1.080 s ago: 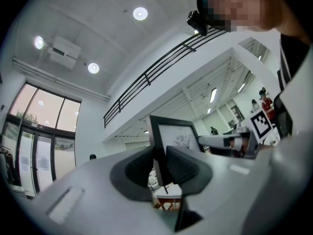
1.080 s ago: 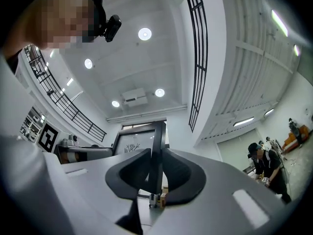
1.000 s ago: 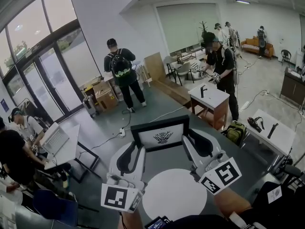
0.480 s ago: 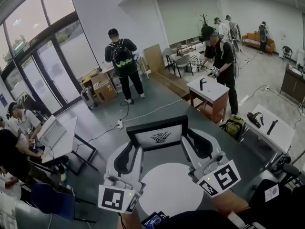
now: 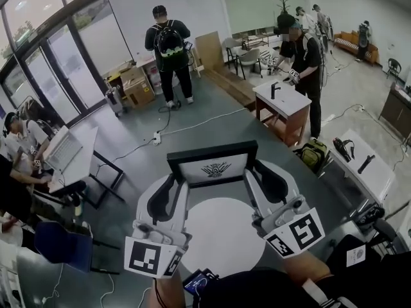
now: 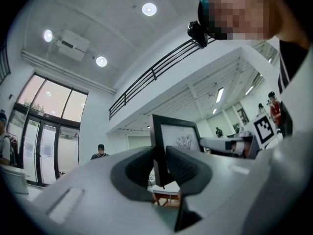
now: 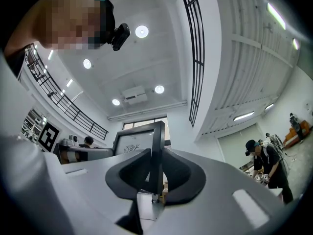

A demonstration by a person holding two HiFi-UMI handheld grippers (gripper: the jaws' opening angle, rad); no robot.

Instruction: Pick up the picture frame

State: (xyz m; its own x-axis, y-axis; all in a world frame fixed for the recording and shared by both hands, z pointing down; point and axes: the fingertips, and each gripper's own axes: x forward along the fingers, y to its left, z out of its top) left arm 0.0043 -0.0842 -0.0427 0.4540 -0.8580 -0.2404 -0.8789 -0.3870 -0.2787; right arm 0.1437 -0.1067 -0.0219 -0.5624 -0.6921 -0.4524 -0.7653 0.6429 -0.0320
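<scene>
A black picture frame with a white print stands upright in the air between my two grippers, above the round white table. My left gripper is shut on the frame's left edge. My right gripper is shut on its right edge. In the left gripper view the frame runs edge-on through the left gripper, both dark pads pressed against it. In the right gripper view the frame's side bar is pinched the same way in the right gripper.
A person with a backpack stands at the far side by cardboard boxes. Another person works at a small white table. Seated people and a desk with a laptop are at the left. A bag lies on the floor at the right.
Both grippers have sunk a little toward the round white table with the frame between them. The grip on both edges is unchanged.
</scene>
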